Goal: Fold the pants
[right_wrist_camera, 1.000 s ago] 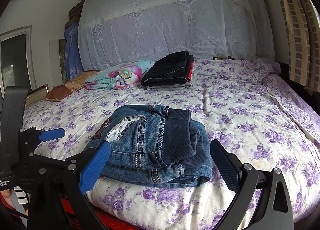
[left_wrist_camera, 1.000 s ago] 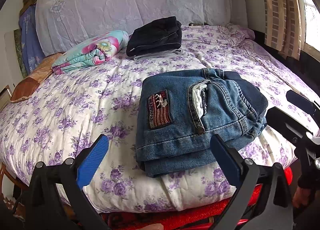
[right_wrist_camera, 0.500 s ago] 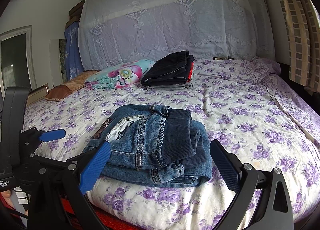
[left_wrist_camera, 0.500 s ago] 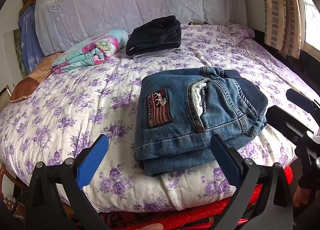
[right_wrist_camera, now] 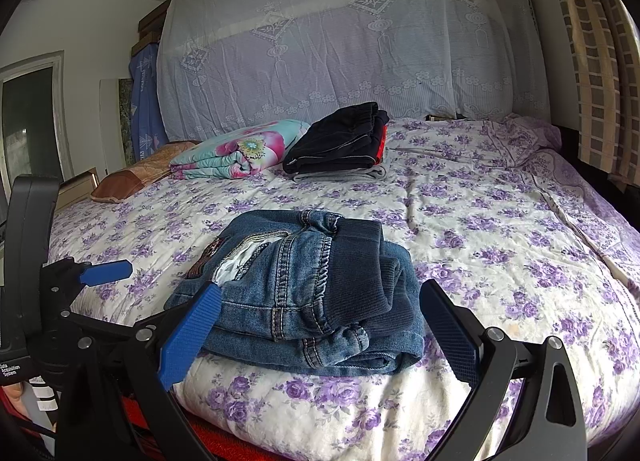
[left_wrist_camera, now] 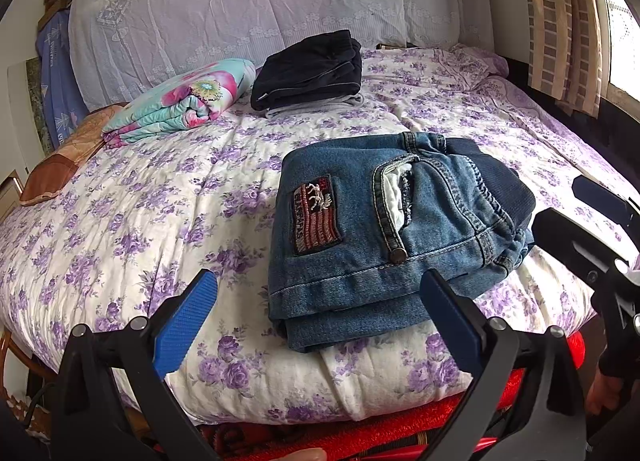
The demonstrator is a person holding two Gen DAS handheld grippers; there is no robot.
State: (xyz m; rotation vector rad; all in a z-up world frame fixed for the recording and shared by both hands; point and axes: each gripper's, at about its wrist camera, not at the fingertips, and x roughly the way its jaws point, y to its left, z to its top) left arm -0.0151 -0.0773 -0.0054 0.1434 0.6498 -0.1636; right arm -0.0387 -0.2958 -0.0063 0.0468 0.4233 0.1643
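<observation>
The blue denim pants [left_wrist_camera: 384,229] lie folded in a compact stack near the front edge of the bed, flag patch and pocket facing up; they also show in the right wrist view [right_wrist_camera: 304,297]. My left gripper [left_wrist_camera: 316,321] is open and empty, held just short of the stack's front left edge. My right gripper [right_wrist_camera: 320,333] is open and empty, in front of the stack's waistband side. The right gripper shows at the right edge of the left wrist view [left_wrist_camera: 600,237]; the left gripper shows at the left of the right wrist view [right_wrist_camera: 80,281].
The bed [left_wrist_camera: 140,221] has a white quilt with purple flowers. A folded floral blanket [left_wrist_camera: 184,105] and a stack of dark folded clothes [left_wrist_camera: 312,69] lie near the headboard. A brown pillow [left_wrist_camera: 60,157] is at far left. Curtains [left_wrist_camera: 560,21] hang right.
Both grippers stay open and nearly still. The left wrist view has shifted slightly, with the pants sitting a little higher in the frame.
</observation>
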